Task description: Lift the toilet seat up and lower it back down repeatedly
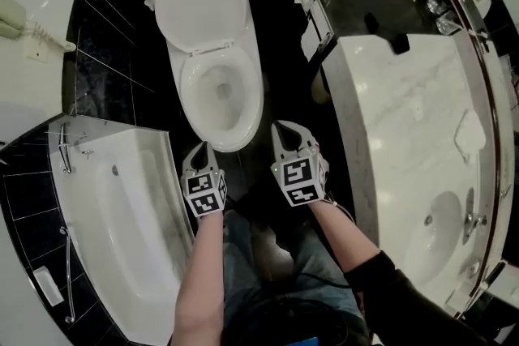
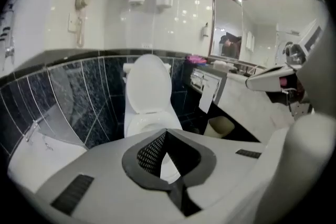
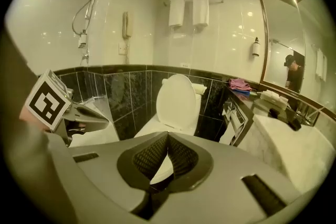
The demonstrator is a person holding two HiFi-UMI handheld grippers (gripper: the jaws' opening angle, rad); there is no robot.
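I see the white ceramic toilet (image 1: 253, 113) with its oval white lid (image 1: 200, 8) raised. The white seat ring (image 1: 188, 93) seems down, though glare blurs it. The left gripper (image 1: 203, 147) and right gripper (image 1: 280, 126) hover before the bowl, jaws together, empty. This could be between lifts or after the last.
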